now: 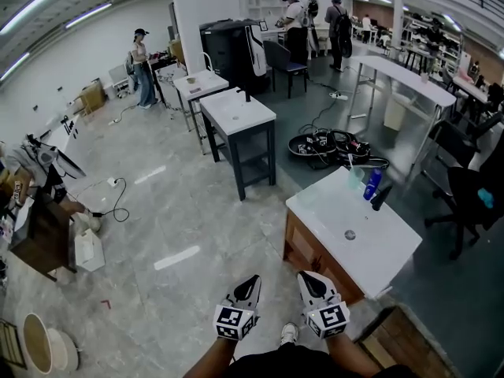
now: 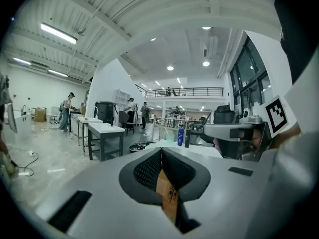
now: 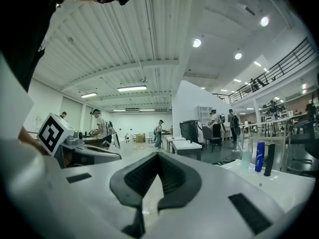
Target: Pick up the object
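Note:
A white sink counter [image 1: 378, 250] on a wooden cabinet stands just ahead on the right. At its far end are a blue bottle [image 1: 372, 183], a clear bottle [image 1: 354, 178] and a black faucet [image 1: 381, 198]. The blue bottle [image 2: 180, 136] also shows far off in the left gripper view, and the same bottle [image 3: 259, 156] in the right gripper view. My left gripper [image 1: 250, 282] and right gripper [image 1: 305, 279] hang side by side close to my body, short of the counter. Both are shut and hold nothing.
Two white-topped tables [image 1: 236, 113] stand further ahead. A tangle of cables [image 1: 331, 144] lies on the floor beyond the counter. An office chair [image 1: 465, 195] is at right and a wooden crate [image 1: 402, 345] by my feet. People stand at the back.

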Tool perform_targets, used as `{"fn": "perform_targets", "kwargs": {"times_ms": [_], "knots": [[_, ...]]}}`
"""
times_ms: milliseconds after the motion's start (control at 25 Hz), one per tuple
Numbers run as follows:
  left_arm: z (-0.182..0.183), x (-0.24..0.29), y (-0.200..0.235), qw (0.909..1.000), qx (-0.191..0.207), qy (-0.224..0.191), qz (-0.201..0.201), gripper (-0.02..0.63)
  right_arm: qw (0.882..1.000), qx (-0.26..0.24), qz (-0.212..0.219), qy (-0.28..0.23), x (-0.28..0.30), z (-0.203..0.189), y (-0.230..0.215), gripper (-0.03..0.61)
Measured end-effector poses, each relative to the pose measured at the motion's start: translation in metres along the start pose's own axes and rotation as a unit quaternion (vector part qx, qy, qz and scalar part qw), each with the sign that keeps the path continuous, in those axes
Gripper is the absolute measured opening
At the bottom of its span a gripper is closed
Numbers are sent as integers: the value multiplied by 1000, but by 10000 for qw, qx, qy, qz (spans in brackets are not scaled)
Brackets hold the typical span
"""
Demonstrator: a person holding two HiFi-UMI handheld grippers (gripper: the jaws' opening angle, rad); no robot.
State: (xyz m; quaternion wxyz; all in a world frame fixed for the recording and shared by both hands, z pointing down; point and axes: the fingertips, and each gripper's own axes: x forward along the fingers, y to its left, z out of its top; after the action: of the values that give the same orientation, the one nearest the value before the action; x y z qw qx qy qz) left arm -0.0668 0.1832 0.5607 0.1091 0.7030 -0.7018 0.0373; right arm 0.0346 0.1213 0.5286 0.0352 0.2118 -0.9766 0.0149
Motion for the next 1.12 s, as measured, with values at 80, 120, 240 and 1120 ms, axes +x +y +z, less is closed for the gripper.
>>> {"fn": "perform_targets", "kwargs": {"times_ms": [80, 120, 240, 1120], "knots": [[0, 12, 2, 10000, 3, 21, 27, 21, 10000, 87, -20, 12, 8, -2, -13, 17], [0, 18, 4, 10000, 1, 34, 46, 21, 10000, 95, -13, 7, 12, -2, -18, 17], [5, 31, 9, 9999, 35, 60, 80, 21, 10000, 83, 17, 6, 24, 0, -30, 17], [28, 120, 12, 9998, 44, 35, 175, 21, 9991, 254, 176, 292, 70, -13, -114, 17]]}}
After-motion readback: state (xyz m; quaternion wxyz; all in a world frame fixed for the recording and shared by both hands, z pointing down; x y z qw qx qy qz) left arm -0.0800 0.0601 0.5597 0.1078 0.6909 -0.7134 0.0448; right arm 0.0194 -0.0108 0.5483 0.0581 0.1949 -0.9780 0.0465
